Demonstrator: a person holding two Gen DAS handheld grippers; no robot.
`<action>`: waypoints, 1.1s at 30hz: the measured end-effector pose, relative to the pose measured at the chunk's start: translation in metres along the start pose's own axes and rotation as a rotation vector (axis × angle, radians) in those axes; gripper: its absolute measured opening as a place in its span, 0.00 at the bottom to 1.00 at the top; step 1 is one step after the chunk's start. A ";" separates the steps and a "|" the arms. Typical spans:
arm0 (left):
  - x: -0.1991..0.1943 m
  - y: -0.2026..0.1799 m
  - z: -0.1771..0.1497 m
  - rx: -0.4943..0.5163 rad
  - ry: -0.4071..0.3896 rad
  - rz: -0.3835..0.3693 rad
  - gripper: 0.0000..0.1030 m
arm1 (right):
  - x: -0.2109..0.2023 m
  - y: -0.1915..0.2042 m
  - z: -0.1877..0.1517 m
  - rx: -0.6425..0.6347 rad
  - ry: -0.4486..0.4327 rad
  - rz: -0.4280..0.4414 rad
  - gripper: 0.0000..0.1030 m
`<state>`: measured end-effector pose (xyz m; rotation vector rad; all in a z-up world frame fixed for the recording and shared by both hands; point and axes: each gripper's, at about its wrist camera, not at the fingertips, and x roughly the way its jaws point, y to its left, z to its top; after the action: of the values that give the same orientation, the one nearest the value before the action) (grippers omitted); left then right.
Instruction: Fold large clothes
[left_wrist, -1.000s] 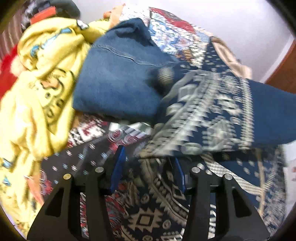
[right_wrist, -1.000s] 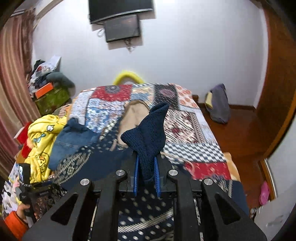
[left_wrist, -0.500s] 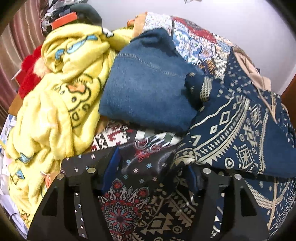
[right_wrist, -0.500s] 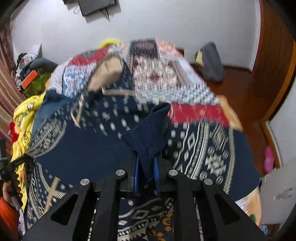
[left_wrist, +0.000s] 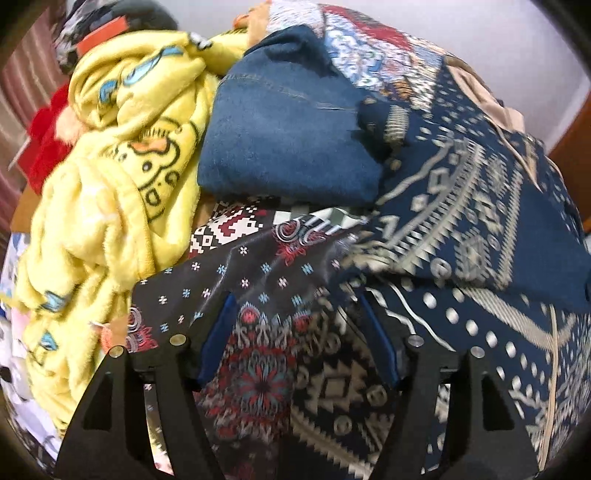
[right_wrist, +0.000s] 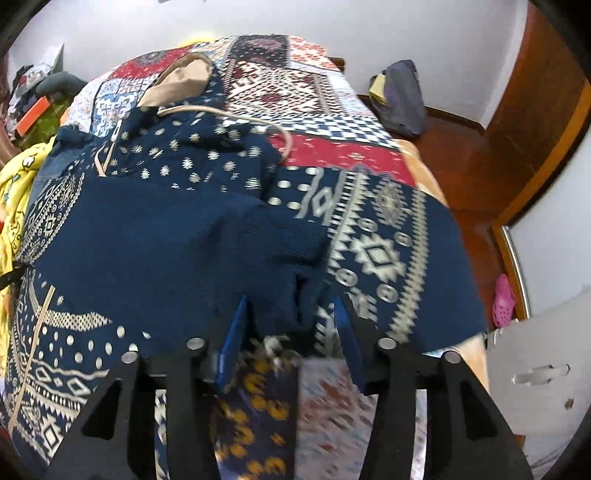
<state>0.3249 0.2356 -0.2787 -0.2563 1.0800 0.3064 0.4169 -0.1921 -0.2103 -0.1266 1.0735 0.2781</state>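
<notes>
A large navy hooded garment with a cream geometric print (right_wrist: 155, 229) lies spread on the patchwork bed; it also shows in the left wrist view (left_wrist: 480, 206). Its knit cuff (right_wrist: 280, 254) lies loose between the blue pads of my right gripper (right_wrist: 291, 325), which is open. My left gripper (left_wrist: 299, 325) is open low over the garment's lower left edge and a dark floral cloth (left_wrist: 258, 295), gripping nothing. The hood's tan lining (right_wrist: 181, 77) lies at the far end.
Folded blue jeans (left_wrist: 280, 133) and a yellow fleece blanket (left_wrist: 110, 192) lie left of the garment. The patchwork bedspread (right_wrist: 295, 85) continues behind. A wooden floor with a grey bag (right_wrist: 402, 96) and pink shoe (right_wrist: 504, 301) lies right of the bed.
My right gripper lowered the cuff onto the garment and opened, letting it go. My left gripper opened wider over the edge. The garment now lies flatter on the bed.
</notes>
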 end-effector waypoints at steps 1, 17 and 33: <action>-0.006 -0.003 -0.001 0.019 -0.008 0.001 0.66 | -0.005 -0.005 -0.002 0.014 -0.001 0.005 0.44; -0.040 -0.092 0.053 0.184 -0.135 -0.106 0.77 | -0.029 -0.095 -0.025 0.321 -0.007 0.048 0.58; 0.059 -0.029 0.088 0.026 -0.061 0.042 0.87 | 0.019 -0.142 -0.039 0.503 0.065 0.099 0.58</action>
<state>0.4334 0.2461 -0.2902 -0.2003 1.0293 0.3360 0.4327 -0.3343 -0.2496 0.3703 1.1860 0.0862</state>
